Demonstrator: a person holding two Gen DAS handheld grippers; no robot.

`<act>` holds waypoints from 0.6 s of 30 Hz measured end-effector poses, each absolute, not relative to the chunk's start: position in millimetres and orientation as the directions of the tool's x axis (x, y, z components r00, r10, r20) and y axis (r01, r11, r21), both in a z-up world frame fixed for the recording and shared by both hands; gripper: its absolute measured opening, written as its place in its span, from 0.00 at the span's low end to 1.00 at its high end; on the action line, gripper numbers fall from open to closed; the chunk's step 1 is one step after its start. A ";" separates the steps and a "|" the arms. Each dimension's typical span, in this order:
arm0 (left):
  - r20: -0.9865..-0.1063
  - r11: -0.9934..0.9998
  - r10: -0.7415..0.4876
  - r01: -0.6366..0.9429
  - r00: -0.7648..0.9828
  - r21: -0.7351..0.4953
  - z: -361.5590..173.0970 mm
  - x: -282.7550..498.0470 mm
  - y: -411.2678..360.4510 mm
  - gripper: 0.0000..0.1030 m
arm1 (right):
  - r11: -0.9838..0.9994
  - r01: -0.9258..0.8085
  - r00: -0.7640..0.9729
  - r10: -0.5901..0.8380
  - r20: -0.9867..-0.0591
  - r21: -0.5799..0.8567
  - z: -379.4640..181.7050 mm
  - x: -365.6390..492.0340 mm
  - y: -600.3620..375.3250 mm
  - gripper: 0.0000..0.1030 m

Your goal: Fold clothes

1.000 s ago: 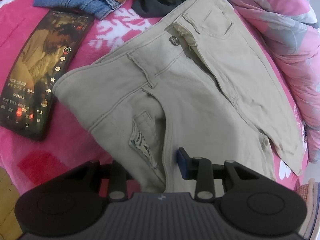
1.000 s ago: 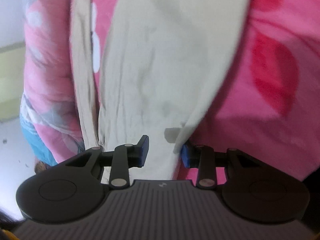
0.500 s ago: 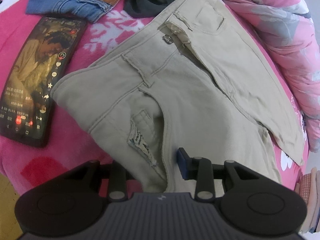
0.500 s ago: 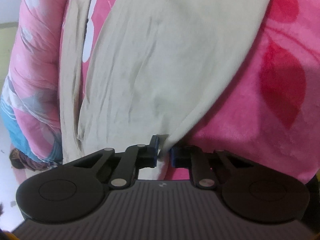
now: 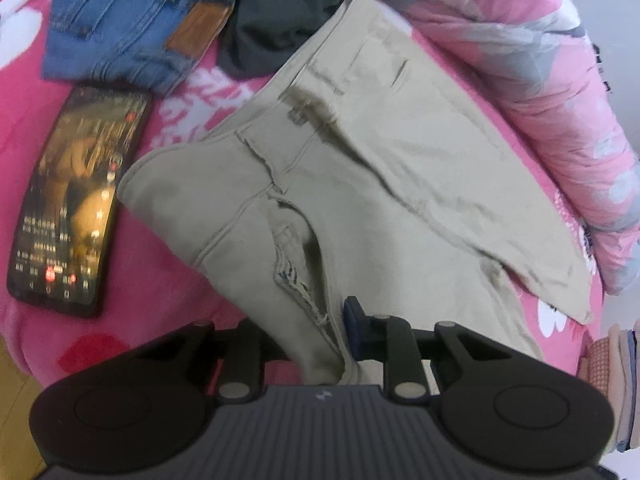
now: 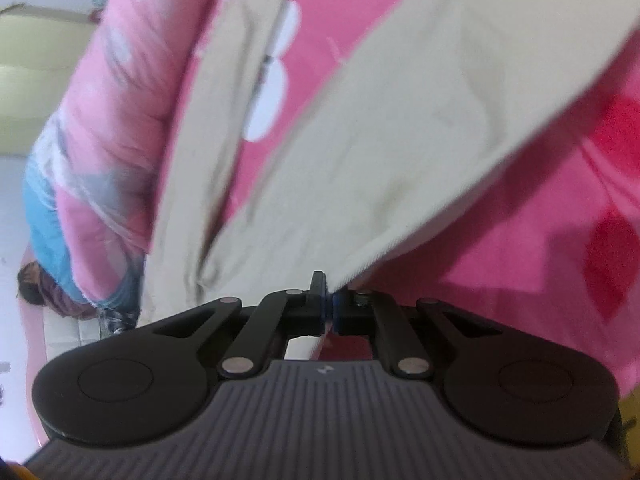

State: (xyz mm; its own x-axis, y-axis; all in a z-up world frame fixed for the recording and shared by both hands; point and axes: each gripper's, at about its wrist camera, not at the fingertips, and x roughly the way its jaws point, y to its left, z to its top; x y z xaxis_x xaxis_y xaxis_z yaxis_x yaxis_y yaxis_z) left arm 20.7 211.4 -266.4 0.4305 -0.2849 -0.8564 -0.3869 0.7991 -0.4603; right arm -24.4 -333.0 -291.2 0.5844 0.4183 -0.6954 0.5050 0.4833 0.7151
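Across the pink bed [image 5: 152, 292] lie the beige trousers [image 5: 360, 184], hip fabric between the closing left tool [image 5: 316, 328], apparently gripped. Right tool [image 6: 329, 307] is clamped tight on a leg edge; phone [image 5: 76, 196] alongside.

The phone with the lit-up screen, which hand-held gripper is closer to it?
Left. The left hand-held gripper grips the beige trousers just beside the phone. The right hand-held gripper pinches a trouser leg; no phone shows there.
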 end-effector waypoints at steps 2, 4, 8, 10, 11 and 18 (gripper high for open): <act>-0.847 0.800 -0.276 -0.380 0.454 -0.464 -259.1 22.1 209.8 0.20 | 0.496 0.475 0.596 0.427 -0.680 0.727 -284.1 -11.2 -332.6 0.01; -0.838 0.800 -0.262 -0.379 0.479 -0.466 -252.8 24.5 207.6 0.19 | 0.505 0.444 0.610 0.435 -0.663 0.740 -276.9 1.2 -334.3 0.01; -0.824 0.802 -0.221 -0.383 0.521 -0.458 -242.9 31.1 201.4 0.16 | 0.509 0.389 0.635 0.456 -0.624 0.767 -264.1 20.7 -340.7 0.01; -0.820 0.805 -0.199 -0.388 0.537 -0.450 -239.1 34.5 196.8 0.15 | 0.511 0.361 0.645 0.467 -0.605 0.780 -257.9 34.0 -341.5 0.01; -0.817 0.806 -0.188 -0.391 0.545 -0.445 -237.3 36.3 194.5 0.15 | 0.510 0.348 0.650 0.474 -0.595 0.787 -255.8 41.3 -341.6 0.01; -0.792 0.815 -0.115 -0.400 0.599 -0.420 -218.3 44.2 178.4 0.13 | 0.502 0.256 0.674 0.520 -0.524 0.826 -240.7 86.6 -346.1 0.01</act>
